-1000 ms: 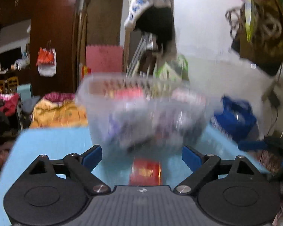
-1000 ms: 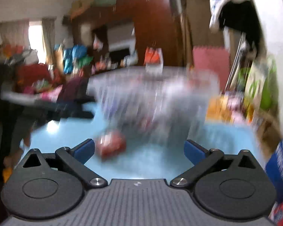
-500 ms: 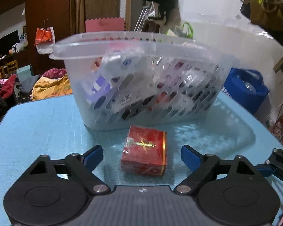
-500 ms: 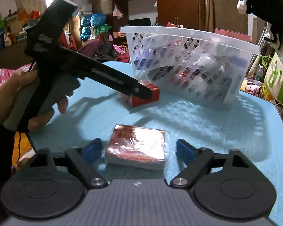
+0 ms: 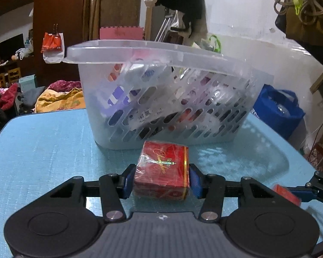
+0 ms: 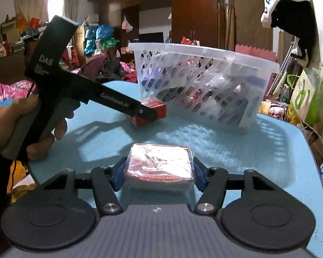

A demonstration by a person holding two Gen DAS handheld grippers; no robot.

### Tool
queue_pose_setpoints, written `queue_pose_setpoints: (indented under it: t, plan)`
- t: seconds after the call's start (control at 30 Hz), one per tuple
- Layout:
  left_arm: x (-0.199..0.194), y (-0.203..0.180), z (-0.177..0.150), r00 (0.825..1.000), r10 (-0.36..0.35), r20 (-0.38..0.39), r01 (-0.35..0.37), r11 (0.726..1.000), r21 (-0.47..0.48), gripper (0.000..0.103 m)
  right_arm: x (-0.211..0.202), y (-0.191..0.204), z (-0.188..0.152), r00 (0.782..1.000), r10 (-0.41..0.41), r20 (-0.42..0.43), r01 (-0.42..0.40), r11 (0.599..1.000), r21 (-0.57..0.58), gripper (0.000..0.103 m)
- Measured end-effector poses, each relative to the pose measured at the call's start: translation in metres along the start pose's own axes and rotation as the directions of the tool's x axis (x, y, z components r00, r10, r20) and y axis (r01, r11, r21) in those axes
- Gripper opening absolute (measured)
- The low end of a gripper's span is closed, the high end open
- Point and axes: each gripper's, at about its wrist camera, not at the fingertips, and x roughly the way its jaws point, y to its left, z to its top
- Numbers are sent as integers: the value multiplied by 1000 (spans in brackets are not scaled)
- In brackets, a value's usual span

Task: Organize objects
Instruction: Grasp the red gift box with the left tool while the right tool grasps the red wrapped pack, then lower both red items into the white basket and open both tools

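A light blue table (image 5: pixel 43 150) is carrying everything here, and standing on it toward its far edge is a clear plastic basket (image 5: pixel 161 99) with slotted walls, loosely filled with packets and small boxes. Just in front of the basket's near wall, a red box (image 5: pixel 162 168) with gold script is lying on the table, and the left gripper (image 5: pixel 161 181) is closing on it, its blue pads (image 5: pixel 127 180) pressing against both sides of the box. Farther from the basket, toward the table's near edge, a flat cellophane-wrapped red packet (image 6: pixel 159 169) is resting on the surface, and the right gripper (image 6: pixel 159 175) is closing around it with its pads meeting the packet's two sides. A hand (image 6: pixel 17 124) is gripping the left gripper's handle, left of the basket in the right wrist view.
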Motion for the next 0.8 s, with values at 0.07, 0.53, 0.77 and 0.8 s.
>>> queue_pose_setpoints:
  t: [0.07,0.53,0.77,0.8]
  plan:
    - [1,0,-1,1000,-8,4,8,1000,-8,55,-2,-4,1,1000,-4,12,4,1000,13,64]
    - [-55,-4,8,983,-59,174,59,998,3,55,-14,-25,28,992,-61,107,53,996,72,63]
    - [-85,-9,70,959,-50,279,47,999,18,55,-33,-26,102,964,-111,243,104,994,40,64]
    - [-85,-9,81,957,-40,287,38,999,12,55,-32,-30,117,957,-117,267,109,993,44,64]
